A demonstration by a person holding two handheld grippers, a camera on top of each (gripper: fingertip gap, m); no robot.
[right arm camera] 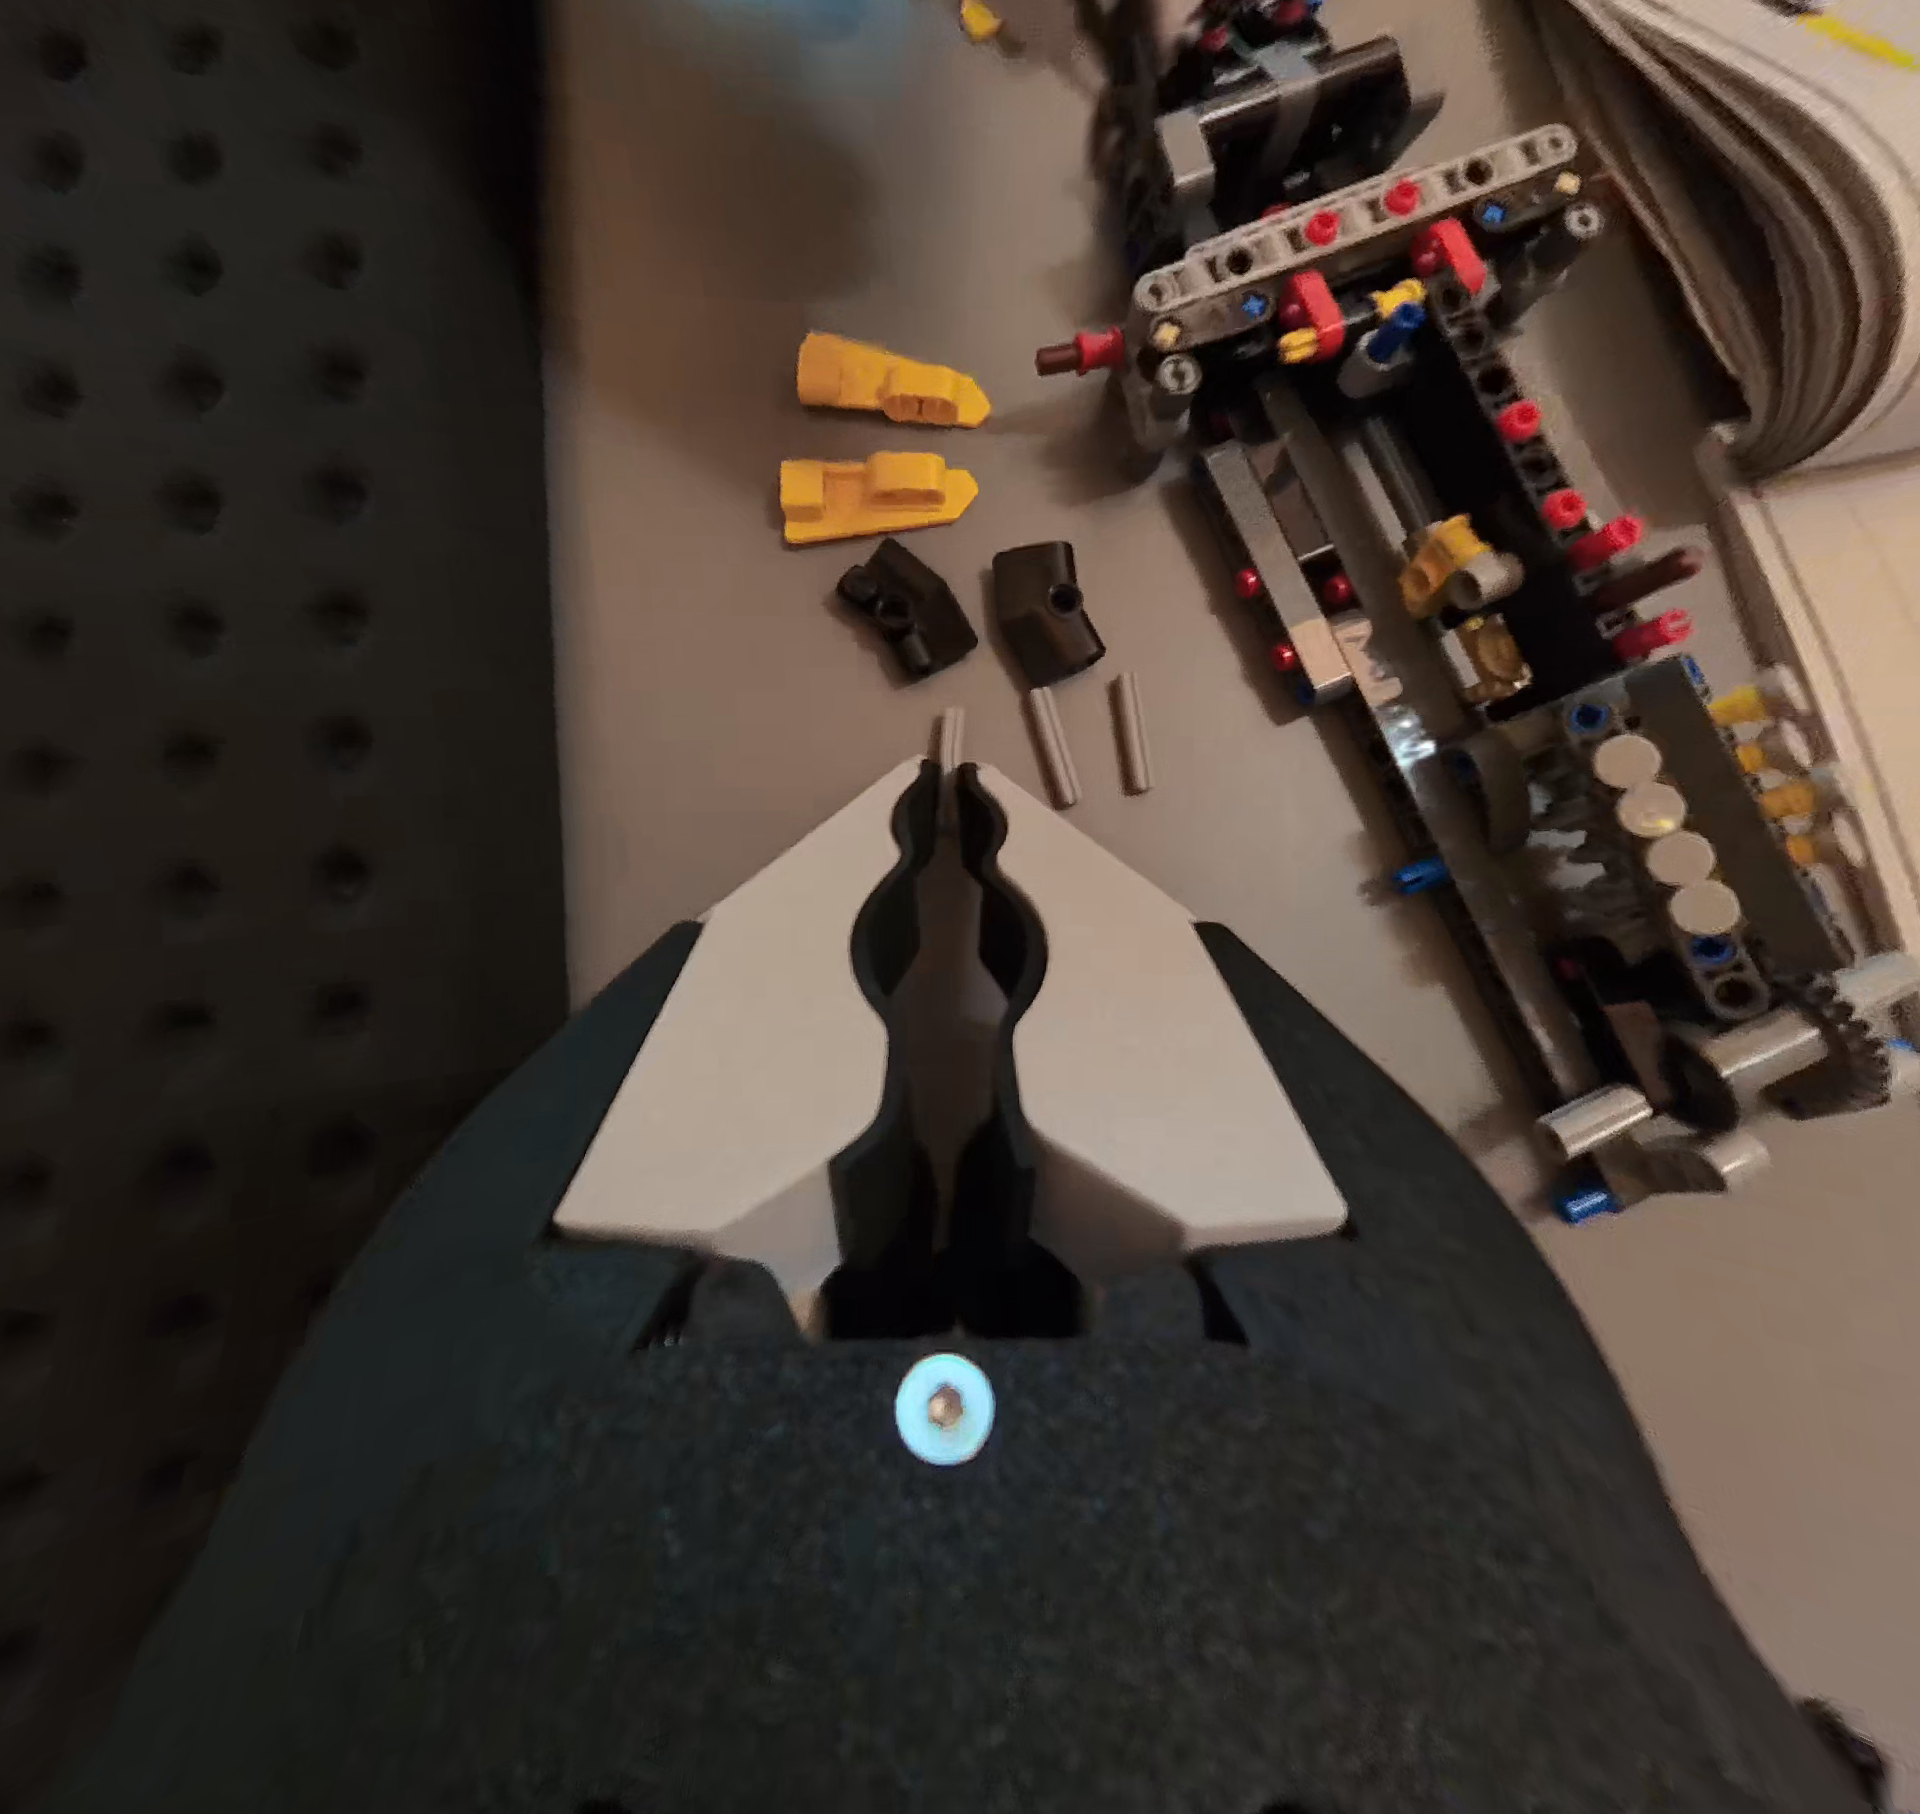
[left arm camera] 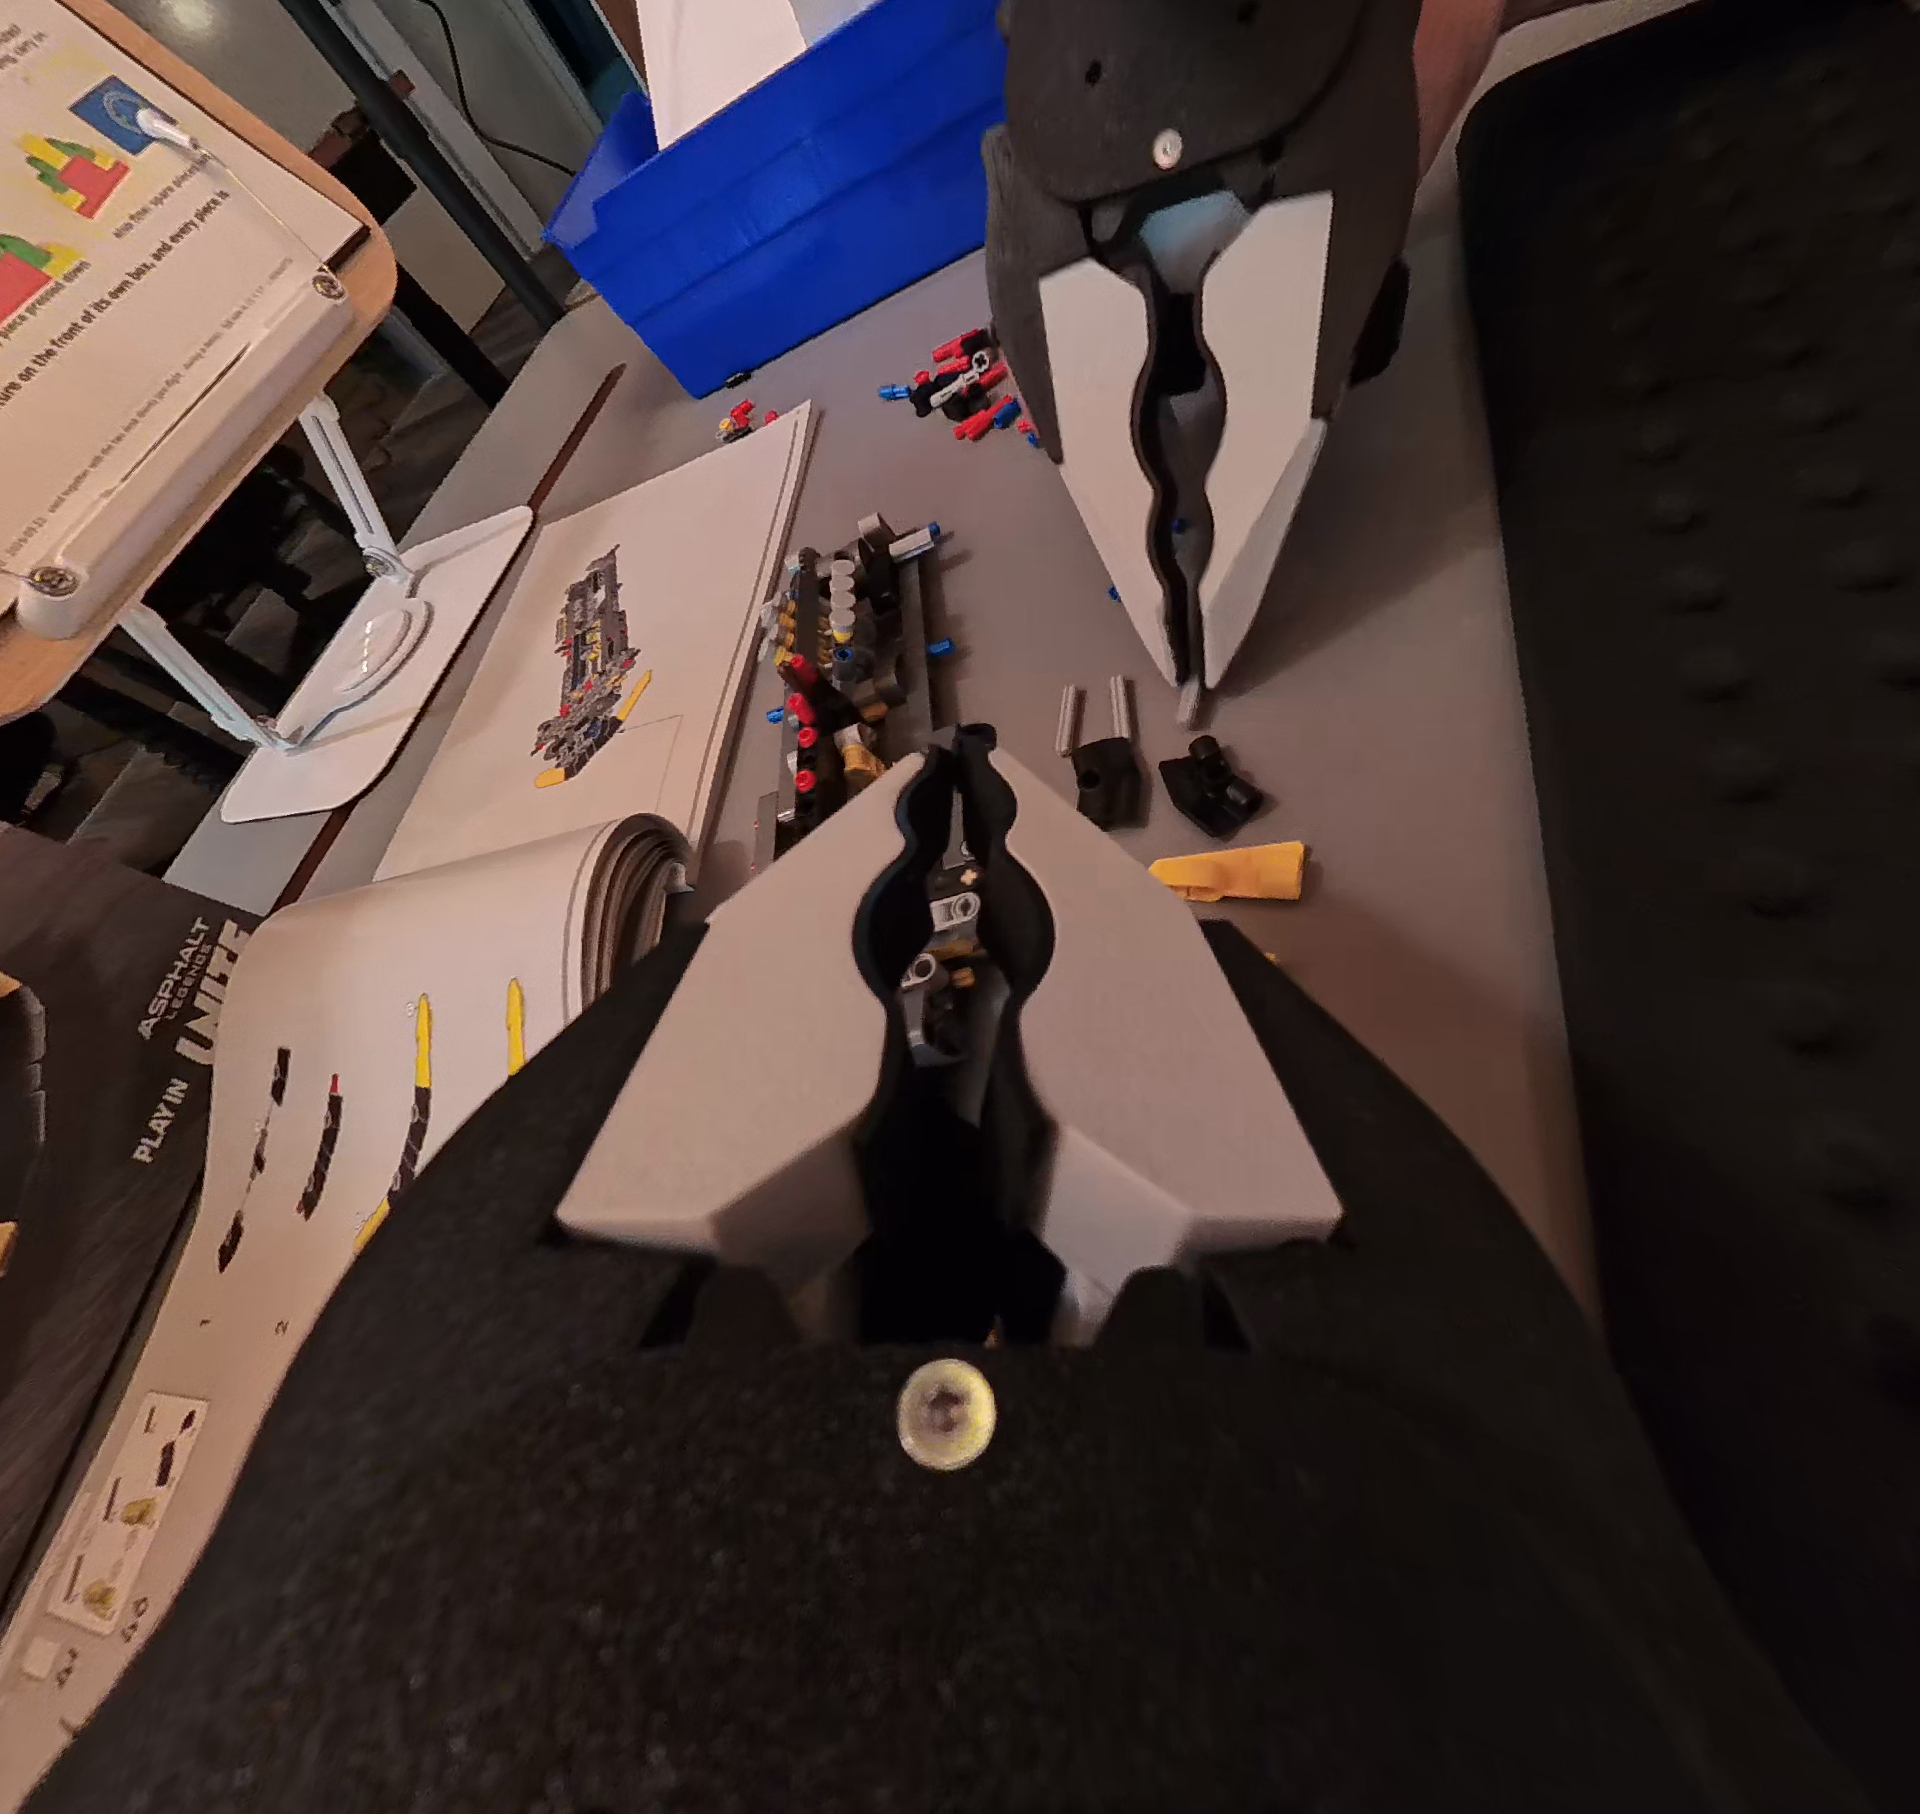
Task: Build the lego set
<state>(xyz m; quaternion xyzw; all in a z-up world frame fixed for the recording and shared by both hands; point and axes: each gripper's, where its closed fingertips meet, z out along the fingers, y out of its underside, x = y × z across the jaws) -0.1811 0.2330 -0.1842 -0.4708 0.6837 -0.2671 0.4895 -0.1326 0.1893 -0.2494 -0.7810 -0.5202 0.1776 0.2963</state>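
Observation:
A long grey-and-black lego chassis with red, blue and yellow pins lies on the grey table; it also shows in the left wrist view. My left gripper is shut, over the chassis's near end; chassis parts show through the gap between its fingers. My right gripper is shut on a short grey axle, tip near the table; it also shows in the left wrist view. Beside it lie two more grey axles, two black pieces and two yellow pieces.
An open instruction booklet lies left of the chassis. A blue bin stands at the back, with loose red and blue pins before it. A black studded mat borders the right. A stand holding a printed sheet is at the left. One gripper's finger ends stand about 10 cm off the other's.

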